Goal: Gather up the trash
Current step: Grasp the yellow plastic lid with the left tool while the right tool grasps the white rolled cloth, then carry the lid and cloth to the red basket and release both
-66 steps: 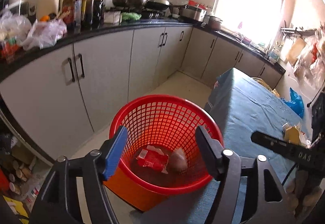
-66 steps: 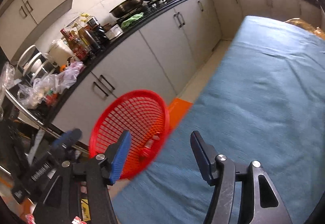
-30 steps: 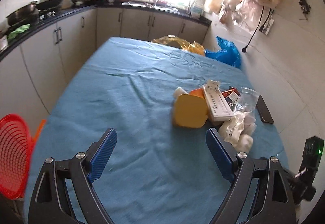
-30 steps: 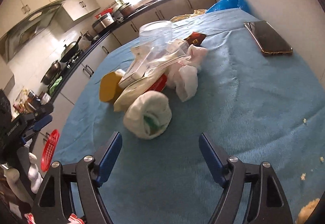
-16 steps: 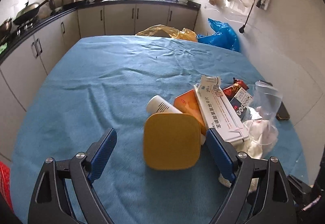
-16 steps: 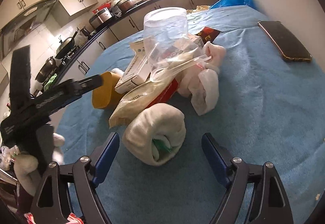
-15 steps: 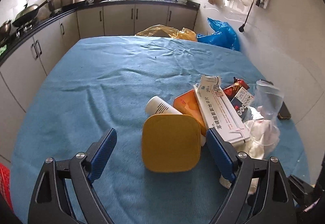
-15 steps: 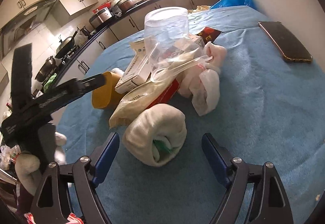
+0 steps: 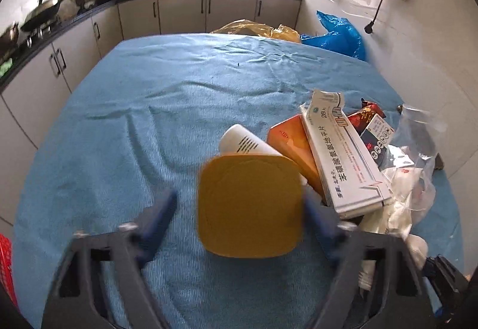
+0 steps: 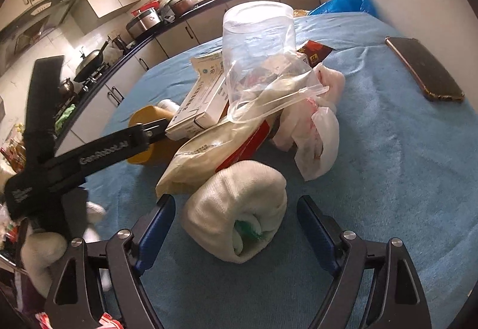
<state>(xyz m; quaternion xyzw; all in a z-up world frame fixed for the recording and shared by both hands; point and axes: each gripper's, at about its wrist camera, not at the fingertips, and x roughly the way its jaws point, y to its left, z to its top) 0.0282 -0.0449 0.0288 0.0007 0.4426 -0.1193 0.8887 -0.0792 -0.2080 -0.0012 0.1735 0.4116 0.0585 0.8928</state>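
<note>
Lower centre: the open left gripper straddles a stiff, light-looking yellow square plastic tub; the open right gripper brackets a soft rolled white cloth.

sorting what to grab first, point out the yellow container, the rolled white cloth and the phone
yellow container (image 9: 249, 206), left wrist view, middle of its flat yellow face
rolled white cloth (image 10: 236, 203), right wrist view, top of the roll
phone (image 10: 424, 72), right wrist view, middle of its dark screen
</note>
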